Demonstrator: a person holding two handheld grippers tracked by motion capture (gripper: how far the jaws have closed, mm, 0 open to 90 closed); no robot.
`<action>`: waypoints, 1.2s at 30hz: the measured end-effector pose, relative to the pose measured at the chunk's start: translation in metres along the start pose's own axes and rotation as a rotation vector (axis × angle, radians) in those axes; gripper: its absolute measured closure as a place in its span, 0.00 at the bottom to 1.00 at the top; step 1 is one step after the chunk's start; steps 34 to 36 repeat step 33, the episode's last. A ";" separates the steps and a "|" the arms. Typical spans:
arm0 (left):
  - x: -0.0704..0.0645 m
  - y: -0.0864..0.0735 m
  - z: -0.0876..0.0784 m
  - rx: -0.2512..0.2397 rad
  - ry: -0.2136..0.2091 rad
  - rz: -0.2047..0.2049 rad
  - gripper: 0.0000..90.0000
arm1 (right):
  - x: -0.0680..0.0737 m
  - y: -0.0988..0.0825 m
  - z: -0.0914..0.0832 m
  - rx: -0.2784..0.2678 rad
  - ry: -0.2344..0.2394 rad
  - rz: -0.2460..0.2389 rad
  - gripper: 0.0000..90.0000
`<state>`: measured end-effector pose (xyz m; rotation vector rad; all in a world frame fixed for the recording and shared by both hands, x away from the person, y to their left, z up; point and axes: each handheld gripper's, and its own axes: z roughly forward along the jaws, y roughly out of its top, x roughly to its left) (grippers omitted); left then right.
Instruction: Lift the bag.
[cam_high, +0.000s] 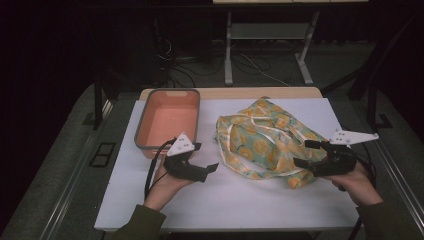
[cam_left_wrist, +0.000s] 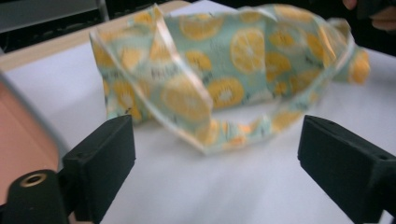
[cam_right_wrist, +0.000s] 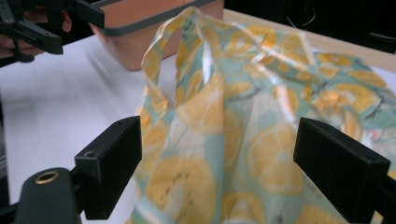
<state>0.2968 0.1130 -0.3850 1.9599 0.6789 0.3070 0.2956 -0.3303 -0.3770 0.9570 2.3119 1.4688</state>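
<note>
1. Overall, surface: a white table top (cam_high: 230, 195) carries everything; a strip of bare wood shows along its far edge. Room beyond: dark grey floor, loose cables and the legs of a pale desk frame (cam_high: 229, 50).
2. Far left on the top: a salmon-pink tub (cam_high: 167, 120) with a grey rim, its long side running away from the person, nothing visible inside.
3. Left of centre: the left gripper (cam_high: 206, 159), held in the person's left hand, pointing rightward. Jaws stand wide apart with nothing between them. In the left gripper view bare white surface lies between the jaws.
4. Centre to right: the bag (cam_high: 265, 140), a crumpled pale-green fabric bag printed with orange slices, lying slumped on the white top just right of the tub, handles loose across it.
5. Relation, left side: the bag's near edge lies ahead of the left gripper's jaws, close but apart from them.
6. Far right: the right gripper (cam_high: 302, 153), held in the person's right hand, pointing leftward, jaws spread wide.
7. Relation, right side: in the right gripper view printed fabric (cam_right_wrist: 219, 140) shows between the jaws, neither jaw pressing on it; whether they brush it cannot be told.
</note>
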 end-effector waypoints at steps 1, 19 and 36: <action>0.000 -0.010 -0.008 0.011 -0.006 -0.003 0.07 | 0.001 -0.003 -0.002 -0.001 0.002 -0.001 0.16; 0.006 -0.063 -0.029 0.049 0.007 -0.053 0.00 | 0.007 -0.054 0.012 0.098 -0.001 0.005 0.14; 0.007 -0.065 -0.027 0.062 -0.001 -0.051 0.00 | 0.008 -0.055 0.014 0.106 -0.005 0.001 0.14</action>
